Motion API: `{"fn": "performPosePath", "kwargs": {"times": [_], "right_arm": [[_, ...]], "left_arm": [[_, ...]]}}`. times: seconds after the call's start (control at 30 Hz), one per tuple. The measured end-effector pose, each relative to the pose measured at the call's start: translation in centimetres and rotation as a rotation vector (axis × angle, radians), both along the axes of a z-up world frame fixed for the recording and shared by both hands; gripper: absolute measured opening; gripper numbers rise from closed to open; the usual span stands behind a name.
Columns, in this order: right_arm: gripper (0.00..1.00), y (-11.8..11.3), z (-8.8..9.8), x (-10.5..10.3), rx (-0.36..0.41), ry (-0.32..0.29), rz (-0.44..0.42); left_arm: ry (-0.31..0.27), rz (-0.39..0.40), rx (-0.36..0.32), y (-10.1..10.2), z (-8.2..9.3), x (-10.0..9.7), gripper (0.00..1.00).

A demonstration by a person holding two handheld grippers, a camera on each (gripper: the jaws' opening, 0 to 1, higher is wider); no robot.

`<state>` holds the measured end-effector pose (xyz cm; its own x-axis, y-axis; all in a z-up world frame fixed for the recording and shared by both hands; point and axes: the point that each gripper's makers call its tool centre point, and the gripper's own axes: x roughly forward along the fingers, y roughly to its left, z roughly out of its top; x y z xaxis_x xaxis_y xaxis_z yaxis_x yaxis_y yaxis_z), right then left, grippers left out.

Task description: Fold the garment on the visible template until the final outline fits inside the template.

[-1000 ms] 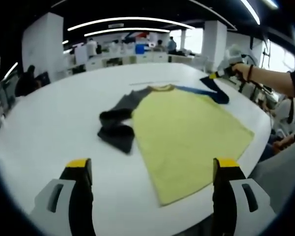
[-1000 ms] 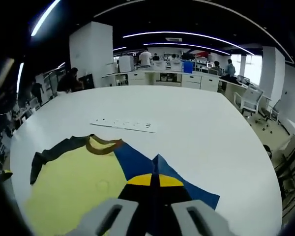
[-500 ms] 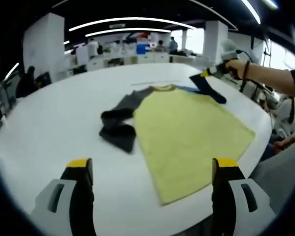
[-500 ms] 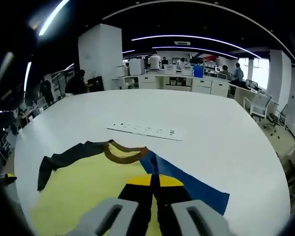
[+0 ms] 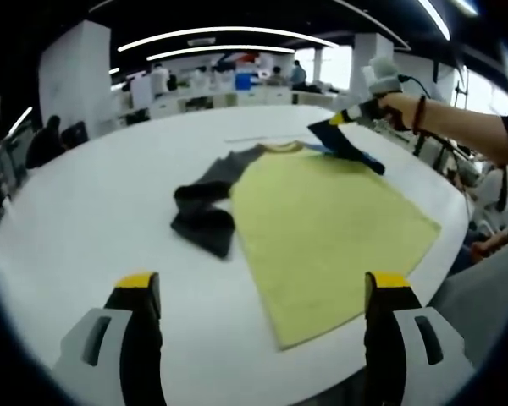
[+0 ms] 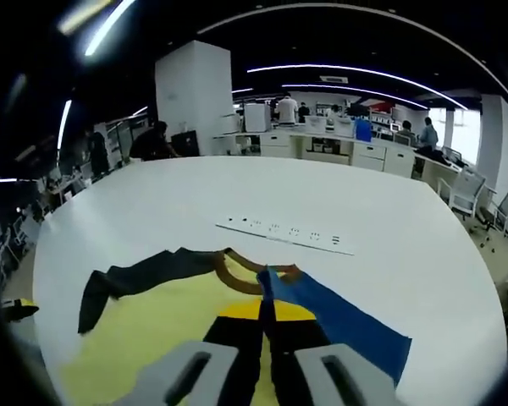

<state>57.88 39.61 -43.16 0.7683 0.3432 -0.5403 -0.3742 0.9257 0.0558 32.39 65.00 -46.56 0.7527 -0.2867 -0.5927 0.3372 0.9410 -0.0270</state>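
You are working under long ceiling light strips that arc overhead in both views, bent into curves by the fisheye lens. They light the white table evenly and brightly, so shadows on it are faint and soft. Ahead of your left gripper, to the right, windows blow out to pale glare; a similar bright window sits far right of your right gripper view. The ceiling between strips stays dark. Straight lines bow strongly toward each picture's edge, and detail there smears. Both pictures are slightly soft; the distant room beyond the table looks hazy, with small figures indistinct.
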Motion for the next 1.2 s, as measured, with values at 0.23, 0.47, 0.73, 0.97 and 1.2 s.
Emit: {"fn": "performPosePath", "kwargs": {"times": [0.23,0.47,0.73,0.97,1.2], "right_arm": [[0.00,2.3,0.5,0.0,0.007,-0.015,0.044],[0.00,4.5,0.9,0.0,0.020,-0.025,0.084],[0.00,7.3,1.3,-0.6,0.027,-0.052,0.165],[0.00,9.3,1.3,-1.2,0.041,-0.057,0.217],[0.00,11.2,1.8,-1.9,0.059,-0.080,0.274]], "left_arm": [[-0.023,0.010,-0.016,0.1,0.4,0.3,0.97],[-0.016,0.013,-0.018,0.1,0.1,0.4,0.97],[-0.012,0.021,-0.016,0.4,0.0,0.3,0.97],[-0.007,0.022,-0.015,0.4,-0.1,0.3,0.97],[0.001,0.022,-0.010,0.5,-0.4,0.2,0.96]]}}
